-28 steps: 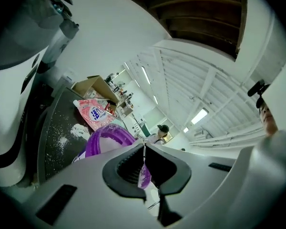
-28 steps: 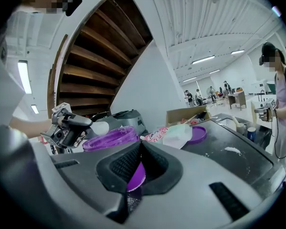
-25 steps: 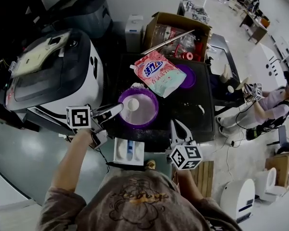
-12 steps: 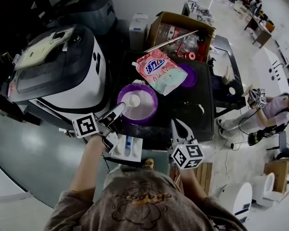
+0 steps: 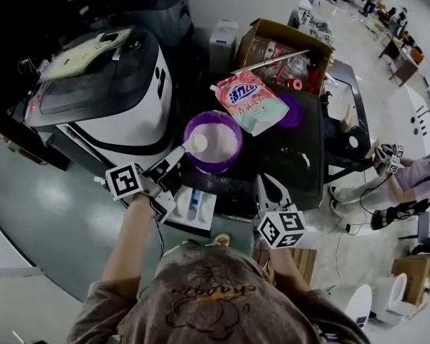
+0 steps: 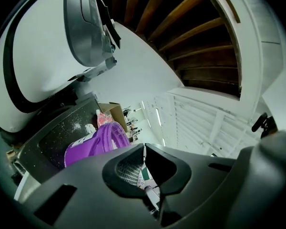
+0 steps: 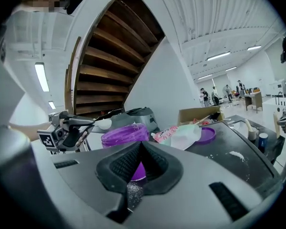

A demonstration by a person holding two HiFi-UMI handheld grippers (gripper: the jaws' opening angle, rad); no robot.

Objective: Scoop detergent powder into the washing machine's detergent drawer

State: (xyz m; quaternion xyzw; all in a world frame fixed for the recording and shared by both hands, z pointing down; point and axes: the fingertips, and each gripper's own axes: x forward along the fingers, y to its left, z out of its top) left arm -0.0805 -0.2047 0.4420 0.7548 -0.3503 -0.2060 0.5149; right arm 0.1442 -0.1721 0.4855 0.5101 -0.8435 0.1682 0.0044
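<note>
Left tongs clamped on the handle of a white scoop. Bowl heaped with powder, poised over the near-left rim of the purple tub on the dark worktop. A second ago, out over the middle of the tub; since then drawn back to the rim, toward the person. Reads as scooping done, carry begun.

Detergent drawer lying just below the worktop's front edge, between the two tongs, close under the left one. No fresh powder visible in it from here.

Right tongs together on nothing, idle at the front edge, placed as before. Pink detergent bag behind the tub, unmoved.

Next, probably: short swing down toward the drawer, bowl kept level, then tipped. Spill likeliest when clearing the rim.
</note>
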